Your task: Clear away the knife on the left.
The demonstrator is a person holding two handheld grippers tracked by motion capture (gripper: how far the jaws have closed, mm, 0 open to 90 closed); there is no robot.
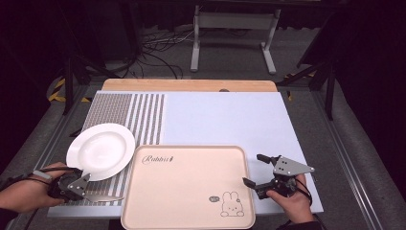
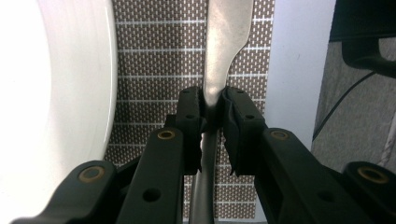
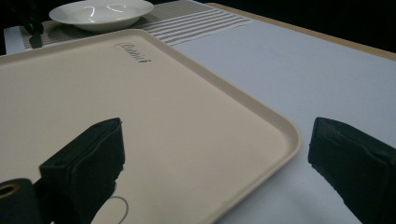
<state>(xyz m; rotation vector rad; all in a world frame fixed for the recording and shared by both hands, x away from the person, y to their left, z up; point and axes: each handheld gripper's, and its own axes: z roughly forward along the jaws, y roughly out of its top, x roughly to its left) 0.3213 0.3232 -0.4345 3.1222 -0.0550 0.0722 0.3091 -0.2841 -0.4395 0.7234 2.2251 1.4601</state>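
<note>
The left tongs [image 2: 212, 112] were clamped on a table knife [image 2: 223, 42] above the striped placemat [image 2: 159, 60], just beside the white plate [image 1: 100, 151]. The right tongs [image 1: 255, 170] stood apart, straddling the beige tray's [image 1: 191, 191] right rim on the counter [image 1: 239, 120].

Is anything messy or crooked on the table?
Nothing stands out. The plate sits flat on the striped mat, the tray lies square and bare, and the left tongs pinch a knife beside the plate.

We see the knife [image 2: 219, 56] cut off at the top edge, its handle hidden between the left tongs [image 2: 212, 109]; the plate [image 2: 51, 102] runs past the left edge.
</note>
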